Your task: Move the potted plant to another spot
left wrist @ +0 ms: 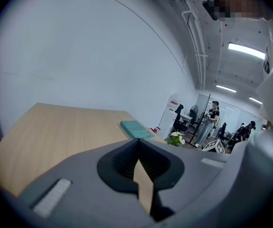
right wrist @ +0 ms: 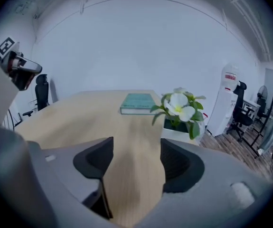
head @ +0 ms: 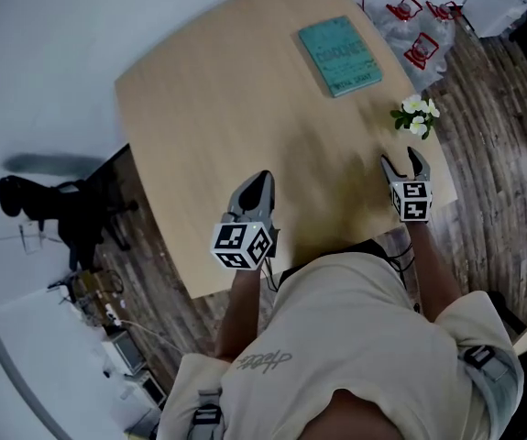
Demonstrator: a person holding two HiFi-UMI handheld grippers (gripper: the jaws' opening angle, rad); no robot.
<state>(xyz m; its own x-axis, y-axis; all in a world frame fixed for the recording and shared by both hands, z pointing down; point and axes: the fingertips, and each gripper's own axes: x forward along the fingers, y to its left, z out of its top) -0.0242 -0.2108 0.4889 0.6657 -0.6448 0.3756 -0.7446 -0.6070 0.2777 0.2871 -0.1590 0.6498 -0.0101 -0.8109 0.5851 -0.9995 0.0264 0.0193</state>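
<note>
1. The right gripper has its jaws spread, with only bare table between them.
2. The left gripper has its jaws pressed together, empty.
3. The plant, white-flowered, sits in a white pot at the table's right edge, just ahead of the right gripper and apart from it.
4. A book lies beyond.

The potted plant stands at the bench's right edge. The book lies behind it, toward the far right corner. The right tool is just before the plant; the left tool is at the near edge.
</note>
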